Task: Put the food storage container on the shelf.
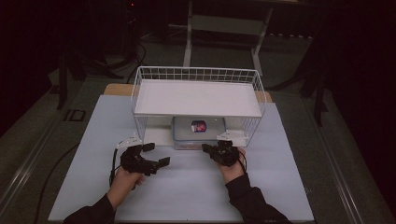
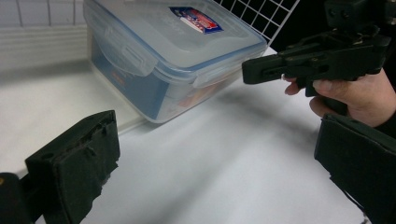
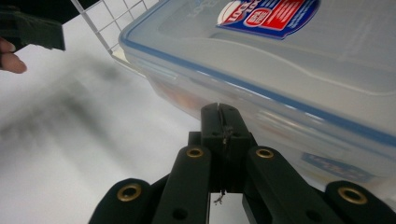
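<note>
A clear plastic container (image 1: pixel 211 127) with a blue-sealed lid and a red and blue label stands under the white wire rack (image 1: pixel 196 74). My left gripper (image 1: pixel 156 154) is open on the mat, left of the container's front. In the left gripper view its jaws stand wide apart around bare mat (image 2: pixel 217 135), with the container (image 2: pixel 173 46) ahead. My right gripper (image 1: pixel 208 148) is shut, nothing showing between its jaws. In the right gripper view its tip (image 3: pixel 222 116) sits right at the container's (image 3: pixel 289 60) front wall, just below the lid rim.
The rack carries a white board (image 1: pixel 196 97) as a roof over the container, and its mesh wall (image 3: pixel 112 23) runs beside the container. A pale mat (image 1: pixel 187 191) covers the table. Dark floor and stands lie beyond.
</note>
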### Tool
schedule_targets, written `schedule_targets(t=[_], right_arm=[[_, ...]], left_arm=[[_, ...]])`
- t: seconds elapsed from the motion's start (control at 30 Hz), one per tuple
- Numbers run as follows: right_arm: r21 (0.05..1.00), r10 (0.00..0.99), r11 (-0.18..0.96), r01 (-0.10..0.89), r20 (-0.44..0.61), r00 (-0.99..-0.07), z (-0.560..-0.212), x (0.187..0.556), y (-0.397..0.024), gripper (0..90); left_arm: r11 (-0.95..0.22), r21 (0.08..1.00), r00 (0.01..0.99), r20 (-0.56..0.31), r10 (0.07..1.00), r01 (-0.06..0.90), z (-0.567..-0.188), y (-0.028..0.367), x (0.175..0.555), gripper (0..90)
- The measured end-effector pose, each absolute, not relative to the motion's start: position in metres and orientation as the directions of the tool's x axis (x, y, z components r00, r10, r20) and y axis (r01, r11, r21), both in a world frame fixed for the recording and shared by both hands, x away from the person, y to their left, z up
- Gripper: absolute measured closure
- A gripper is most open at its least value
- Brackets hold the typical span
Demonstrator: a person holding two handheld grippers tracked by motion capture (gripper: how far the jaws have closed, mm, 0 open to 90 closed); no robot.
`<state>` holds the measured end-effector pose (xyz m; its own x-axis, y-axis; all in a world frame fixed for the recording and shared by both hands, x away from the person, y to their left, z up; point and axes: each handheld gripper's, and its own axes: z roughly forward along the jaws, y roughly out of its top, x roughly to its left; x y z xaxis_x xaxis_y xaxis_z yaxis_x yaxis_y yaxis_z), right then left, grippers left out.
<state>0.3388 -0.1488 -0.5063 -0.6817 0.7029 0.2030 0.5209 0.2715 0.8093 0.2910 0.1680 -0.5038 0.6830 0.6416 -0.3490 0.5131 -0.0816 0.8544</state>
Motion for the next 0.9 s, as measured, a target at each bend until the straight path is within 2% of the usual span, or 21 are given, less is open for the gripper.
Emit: schedule_targets(t=[0.37, 0.9], right_arm=[[0.815, 0.73, 0.229, 0.533, 0.218, -0.647, -0.508, 0.359, -0.141, 90.0], [0.831, 0.744, 0.212, 0.515, 0.205, -0.636, -0.503, 0.378, -0.128, 89.6]], left_arm=[[-0.115, 0.871, 0.695, -0.294, 0.656, 0.478, -0.504, 0.165, 0.288, 0.1], [-0.106, 0.877, 0.695, -0.293, 0.657, 0.469, -0.502, 0.168, 0.287, 0.1]])
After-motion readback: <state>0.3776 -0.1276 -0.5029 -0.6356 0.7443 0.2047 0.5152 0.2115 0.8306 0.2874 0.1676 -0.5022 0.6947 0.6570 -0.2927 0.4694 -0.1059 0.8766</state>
